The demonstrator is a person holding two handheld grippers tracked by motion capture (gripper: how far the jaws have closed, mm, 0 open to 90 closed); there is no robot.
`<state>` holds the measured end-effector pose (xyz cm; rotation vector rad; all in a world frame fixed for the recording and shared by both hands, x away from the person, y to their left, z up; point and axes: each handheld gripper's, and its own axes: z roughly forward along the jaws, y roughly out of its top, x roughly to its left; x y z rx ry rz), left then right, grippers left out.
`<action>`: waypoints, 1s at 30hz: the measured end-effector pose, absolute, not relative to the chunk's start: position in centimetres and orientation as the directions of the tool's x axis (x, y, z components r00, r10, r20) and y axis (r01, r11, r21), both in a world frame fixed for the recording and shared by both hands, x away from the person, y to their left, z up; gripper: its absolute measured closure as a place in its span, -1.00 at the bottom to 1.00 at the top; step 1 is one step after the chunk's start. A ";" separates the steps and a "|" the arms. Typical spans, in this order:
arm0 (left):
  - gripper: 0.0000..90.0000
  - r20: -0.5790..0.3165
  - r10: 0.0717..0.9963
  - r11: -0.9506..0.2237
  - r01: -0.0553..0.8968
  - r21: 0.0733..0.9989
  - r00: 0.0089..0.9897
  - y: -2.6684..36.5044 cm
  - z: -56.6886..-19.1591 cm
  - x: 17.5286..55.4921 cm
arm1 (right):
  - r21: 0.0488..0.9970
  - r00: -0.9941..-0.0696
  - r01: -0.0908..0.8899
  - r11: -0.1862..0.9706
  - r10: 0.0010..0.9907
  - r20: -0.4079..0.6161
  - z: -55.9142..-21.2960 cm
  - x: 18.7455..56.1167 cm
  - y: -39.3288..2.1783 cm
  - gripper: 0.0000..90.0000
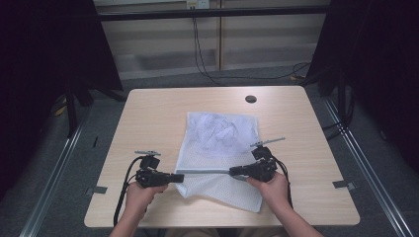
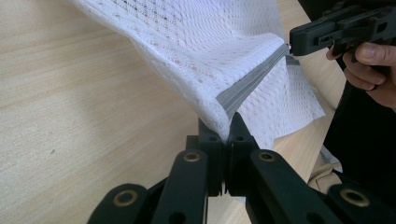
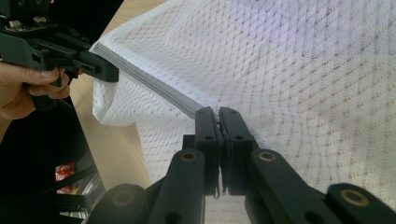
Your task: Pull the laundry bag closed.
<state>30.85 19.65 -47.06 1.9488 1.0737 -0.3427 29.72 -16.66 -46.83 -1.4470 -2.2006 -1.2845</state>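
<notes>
Both grippers, left [image 1: 179,177] and right [image 1: 232,172], clench the mesh bag's [image 1: 217,148] grey zip band [image 1: 205,172], stretched taut near the table's [image 1: 148,113] front edge; opening looks unstarted.

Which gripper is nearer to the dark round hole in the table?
Right. The right gripper lies below the hole, slightly left; the left gripper sits farther left.

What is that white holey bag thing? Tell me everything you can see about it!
The mesh bag is white netting full of tiny holes, with a grey zipper band across it. It lies on the wooden table, with something white bunched inside at the far end. The left gripper and right gripper each pinch one end of the band, lifting it taut between them.
</notes>
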 end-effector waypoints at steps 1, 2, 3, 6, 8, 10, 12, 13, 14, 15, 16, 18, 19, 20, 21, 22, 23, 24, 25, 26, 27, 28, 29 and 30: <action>0.97 -0.586 0.554 -0.259 0.791 0.554 0.591 19.7 -47.1 30.9 | 0.547 -0.496 0.826 0.138 0.640 0.587 -46.8 29.7 -16.7 0.93; 0.96 -0.584 0.555 -0.260 0.790 0.555 0.592 19.7 -47.1 30.9 | 0.548 -0.496 0.825 0.138 0.640 0.587 -46.8 29.7 -16.7 0.93; 0.96 -0.583 0.555 -0.260 0.790 0.556 0.593 19.7 -47.1 30.9 | 0.547 -0.497 0.825 0.139 0.640 0.586 -46.8 29.7 -16.7 0.93; 0.96 -0.583 0.556 -0.261 0.791 0.554 0.592 19.7 -47.1 30.9 | 0.548 -0.499 0.824 0.141 0.638 0.586 -46.8 29.7 -16.7 0.93; 0.96 -0.584 0.556 -0.261 0.791 0.553 0.592 19.6 -47.1 30.9 | 0.548 -0.499 0.824 0.142 0.639 0.585 -46.7 29.6 -16.7 0.93; 0.96 -0.583 0.559 -0.257 0.792 0.554 0.589 19.7 -47.1 30.9 | 0.551 -0.502 0.822 0.145 0.643 0.579 -46.8 29.6 -16.8 0.93; 0.96 -0.583 0.556 -0.261 0.790 0.554 0.592 19.7 -47.0 30.8 | 0.547 -0.498 0.825 0.141 0.640 0.586 -46.8 29.6 -17.0 0.93; 0.96 -0.580 0.559 -0.262 0.790 0.554 0.592 19.6 -47.1 30.8 | 0.549 -0.497 0.825 0.137 0.639 0.587 -46.8 29.6 -17.0 0.93; 0.96 -0.584 0.556 -0.262 0.791 0.552 0.592 19.6 -47.1 30.8 | 0.547 -0.496 0.826 0.138 0.640 0.587 -46.8 29.6 -17.1 0.93; 0.97 -0.583 0.555 -0.265 0.791 0.552 0.593 19.7 -47.1 30.9 | 0.549 -0.500 0.824 0.142 0.639 0.585 -46.8 29.5 -17.1 0.93; 0.96 -0.583 0.556 -0.263 0.791 0.552 0.592 19.6 -47.1 30.9 | 0.549 -0.498 0.824 0.138 0.637 0.588 -46.8 29.5 -17.1 0.93; 0.96 -0.585 0.556 -0.259 0.792 0.552 0.590 19.6 -47.1 30.8 | 0.548 -0.497 0.826 0.137 0.637 0.590 -46.8 29.5 -17.1 0.93; 0.96 -0.584 0.555 -0.262 0.791 0.553 0.592 19.6 -47.1 30.8 | 0.548 -0.498 0.825 0.139 0.637 0.588 -46.8 29.5 -17.1 0.93; 0.96 -0.585 0.553 -0.263 0.791 0.552 0.593 19.6 -47.1 30.8 | 0.547 -0.496 0.826 0.137 0.638 0.589 -46.8 29.5 -17.1 0.93; 0.96 -0.585 0.554 -0.262 0.792 0.552 0.592 19.6 -47.1 30.8 | 0.547 -0.495 0.826 0.136 0.638 0.589 -46.9 29.5 -17.2 0.93; 0.96 -0.584 0.554 -0.264 0.791 0.551 0.593 19.6 -47.1 30.9 | 0.550 -0.500 0.824 0.139 0.636 0.588 -46.9 29.5 -17.2 0.93; 0.97 -0.585 0.555 -0.263 0.792 0.551 0.592 19.6 -47.1 30.9 | 0.549 -0.500 0.824 0.140 0.636 0.588 -46.9 29.4 -17.2 0.93; 0.96 -0.586 0.555 -0.261 0.792 0.551 0.591 19.6 -47.1 30.8 | 0.549 -0.499 0.824 0.139 0.636 0.588 -46.9 29.4 -17.2 0.93; 0.96 -0.584 0.557 -0.260 0.792 0.552 0.590 19.6 -47.1 30.8 | 0.549 -0.499 0.824 0.139 0.638 0.587 -46.9 29.4 -17.2 0.93; 0.96 -0.581 0.559 -0.262 0.791 0.553 0.592 19.6 -47.1 30.8 | 0.549 -0.499 0.824 0.139 0.637 0.587 -46.9 29.4 -17.2 0.93; 0.96 -0.580 0.558 -0.265 0.790 0.553 0.593 19.7 -47.1 30.9 | 0.549 -0.496 0.824 0.139 0.644 0.582 -46.9 29.4 -17.3 0.93; 0.96 -0.581 0.560 -0.261 0.791 0.553 0.591 19.7 -47.1 30.9 | 0.547 -0.494 0.826 0.137 0.644 0.584 -46.9 29.4 -17.4 0.93; 0.96 -0.585 0.554 -0.262 0.792 0.552 0.592 19.7 -47.1 30.9 | 0.547 -0.494 0.826 0.135 0.643 0.586 -47.0 29.4 -17.5 0.93; 0.96 -0.581 0.558 -0.265 0.790 0.552 0.593 19.7 -47.1 30.9 | 0.545 -0.491 0.828 0.133 0.640 0.590 -47.0 29.4 -17.6 0.93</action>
